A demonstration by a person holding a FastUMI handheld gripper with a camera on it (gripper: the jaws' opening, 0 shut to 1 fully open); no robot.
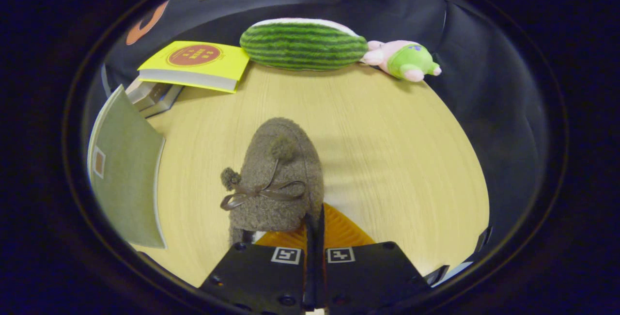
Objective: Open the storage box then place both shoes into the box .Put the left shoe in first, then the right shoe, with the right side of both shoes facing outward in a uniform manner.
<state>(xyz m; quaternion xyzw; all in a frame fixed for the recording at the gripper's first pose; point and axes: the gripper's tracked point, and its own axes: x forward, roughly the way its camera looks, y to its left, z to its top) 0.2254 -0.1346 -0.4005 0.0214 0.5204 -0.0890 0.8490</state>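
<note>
A fuzzy grey-brown shoe with a brown ribbon bow and pompoms hangs just ahead of my fingers, toe pointing away over the wooden table. My gripper is shut on the shoe's edge near the heel, the two fingers almost touching with the fabric pinched between them. To the left of the shoe stands a grey-green panel with a white edge and a small tag, apparently the storage box's lid or wall; the rest of the box is hidden.
At the table's far side lie a yellow book resting on a grey boxy thing, a striped watermelon plush and a pink-and-green plush toy. Black cloth walls close in the booth.
</note>
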